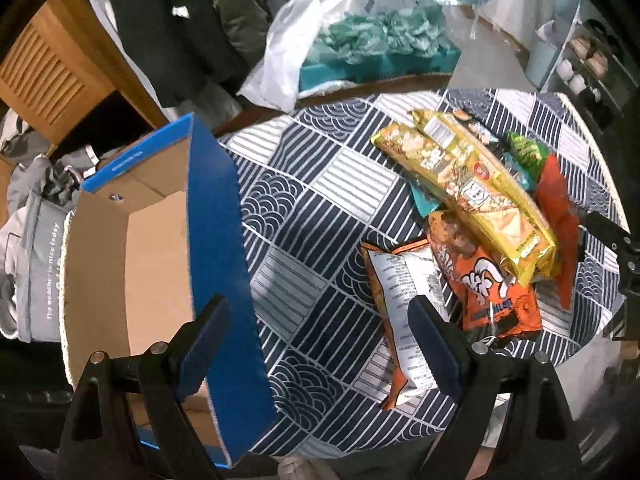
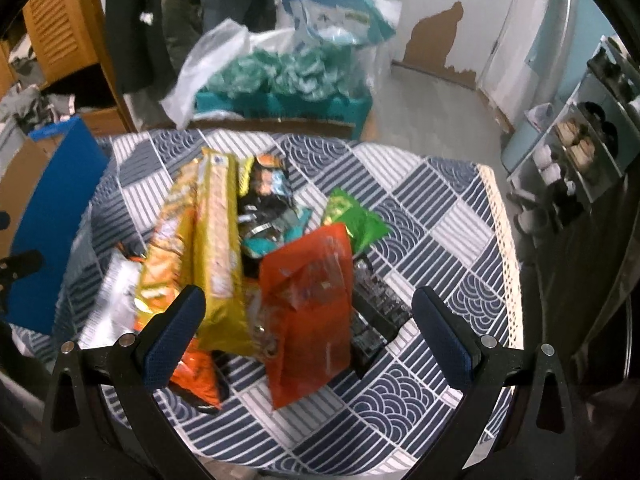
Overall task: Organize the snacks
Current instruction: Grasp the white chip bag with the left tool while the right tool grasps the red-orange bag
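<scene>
A heap of snack packs lies on a round table with a navy and white patterned cloth (image 1: 320,208). On top is a long yellow biscuit pack (image 1: 480,188), over an orange bag (image 1: 492,292) and a white-backed bag (image 1: 404,300). An open cardboard box with blue outer walls (image 1: 216,240) stands at the table's left; it looks empty inside. My left gripper (image 1: 320,344) is open, its left finger (image 1: 204,344) at the box's blue wall. My right gripper (image 2: 312,332) is open above the heap, straddling the yellow pack (image 2: 216,256) and a red pouch (image 2: 308,304). A green bag (image 2: 352,216) and dark packs (image 2: 376,312) lie beside them.
Behind the table sits a teal crate of crumpled teal wrappers (image 2: 280,92) with clear plastic bags. A wooden louvred cabinet (image 1: 48,68) and hanging dark clothes are at the back left. A grey bag (image 1: 36,264) lies left of the box. A shelf unit (image 2: 580,148) stands right.
</scene>
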Tool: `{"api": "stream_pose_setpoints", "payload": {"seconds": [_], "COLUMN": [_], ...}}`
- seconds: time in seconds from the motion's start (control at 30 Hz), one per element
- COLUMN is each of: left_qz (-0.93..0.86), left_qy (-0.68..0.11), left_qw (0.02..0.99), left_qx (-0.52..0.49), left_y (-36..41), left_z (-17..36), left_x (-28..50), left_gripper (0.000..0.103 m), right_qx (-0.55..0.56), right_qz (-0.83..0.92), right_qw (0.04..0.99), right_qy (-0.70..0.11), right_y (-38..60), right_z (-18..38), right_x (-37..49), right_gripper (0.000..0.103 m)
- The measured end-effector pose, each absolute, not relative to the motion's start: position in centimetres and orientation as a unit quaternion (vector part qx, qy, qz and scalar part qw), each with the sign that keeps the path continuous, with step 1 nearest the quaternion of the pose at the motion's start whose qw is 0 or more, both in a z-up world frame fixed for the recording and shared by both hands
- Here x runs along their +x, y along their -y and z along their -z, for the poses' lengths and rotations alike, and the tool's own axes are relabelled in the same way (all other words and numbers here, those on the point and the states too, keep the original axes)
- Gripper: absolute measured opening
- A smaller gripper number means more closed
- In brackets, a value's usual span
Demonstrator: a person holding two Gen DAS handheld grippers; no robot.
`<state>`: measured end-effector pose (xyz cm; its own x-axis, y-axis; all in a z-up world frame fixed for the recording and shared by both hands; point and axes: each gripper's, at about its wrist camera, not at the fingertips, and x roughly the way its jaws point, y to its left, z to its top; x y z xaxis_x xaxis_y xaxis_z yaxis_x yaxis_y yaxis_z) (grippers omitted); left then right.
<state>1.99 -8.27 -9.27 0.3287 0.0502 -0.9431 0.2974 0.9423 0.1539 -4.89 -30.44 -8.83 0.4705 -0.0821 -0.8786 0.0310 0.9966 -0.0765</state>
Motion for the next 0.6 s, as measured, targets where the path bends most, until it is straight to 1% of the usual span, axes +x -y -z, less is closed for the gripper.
{"api": "stream_pose_setpoints", "payload": {"seconds": [0.17,0.53,0.6], "left_qz": [0.075,0.088,0.089], "left_qy": [-0.584,-0.620,-0.626], "left_qw": [0.793,0.765,0.761], "left_qx": [0.155,0.151,0.149], "left_y": [9.3,10.9,11.0], "left_z": [11.1,14.7,15.3], "left_x": [2.7,2.9,3.0], "left_gripper": [0.091,0.091,0.091], "right_qx": [-0.024,-0.012,-0.017], "right_qz": [0.039,0.020,0.017], "right_qw": [0.843,0.830,0.826], "right_qy": [-0.536,-0.558,-0.563], "right_y": [31.7,32.4,32.1], "right_z": [11.3,15.3,16.0], "right_x": [-4.7,-3.4,-3.1], "right_gripper": [0.101,0.101,0.097]}}
